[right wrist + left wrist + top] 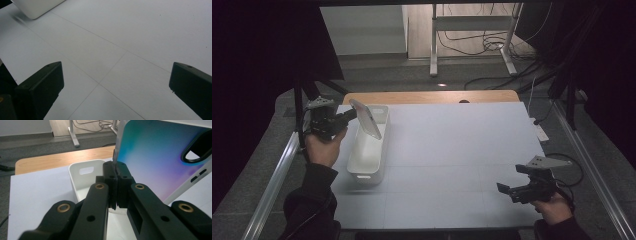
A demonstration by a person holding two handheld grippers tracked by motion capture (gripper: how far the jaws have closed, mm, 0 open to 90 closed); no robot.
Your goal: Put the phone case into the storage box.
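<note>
My left gripper (349, 116) is shut on the edge of a phone case (366, 119), held tilted over the far end of a white bin (353, 165). In the left gripper view the case (155, 160) has a teal-to-purple inner face and a camera cutout at its upper right, and the black jaws meet on its lower left edge at my left gripper (116, 171). Below it lies the white bin (76, 178) with a handle slot. My right gripper (507, 190) hovers low at the near right of the table, open, with bare table between its jaws (116, 75).
The white table surface (452, 145) has a wooden strip (432, 96) along its far edge. A corner of the bin (35, 7) lies at the upper left of the right gripper view. Desk legs and cables (477, 42) stand on the floor beyond the table.
</note>
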